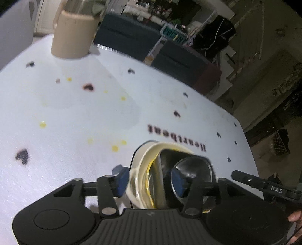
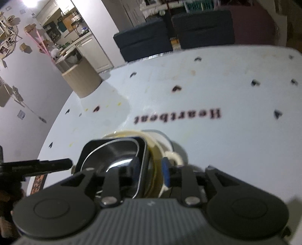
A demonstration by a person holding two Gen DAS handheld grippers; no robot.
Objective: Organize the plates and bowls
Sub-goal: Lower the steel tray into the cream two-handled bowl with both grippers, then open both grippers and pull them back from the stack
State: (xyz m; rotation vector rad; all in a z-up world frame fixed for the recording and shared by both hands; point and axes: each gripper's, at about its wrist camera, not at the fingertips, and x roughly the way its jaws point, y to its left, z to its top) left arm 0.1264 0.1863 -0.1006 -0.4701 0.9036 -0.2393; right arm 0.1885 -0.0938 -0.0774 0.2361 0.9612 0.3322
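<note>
Both sets of jaws stand apart now, left gripper and right gripper straddling opposite rims of the nested stack, gripping nothing. One careless lift could snag a rim (black dish on top) and tip it across the table.

dim, motion-blurred fisheye views, bright glare perhaps from a lamp, warped edges

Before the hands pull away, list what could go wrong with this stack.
1. The left tool and right tool stand open astride the stack's rims; lifting carelessly could snag one.
2. The black square dish sits tilted in the cream bowl, so it might slide.
3. The stack seems near the table edge; a nudge may tip it off.
</note>
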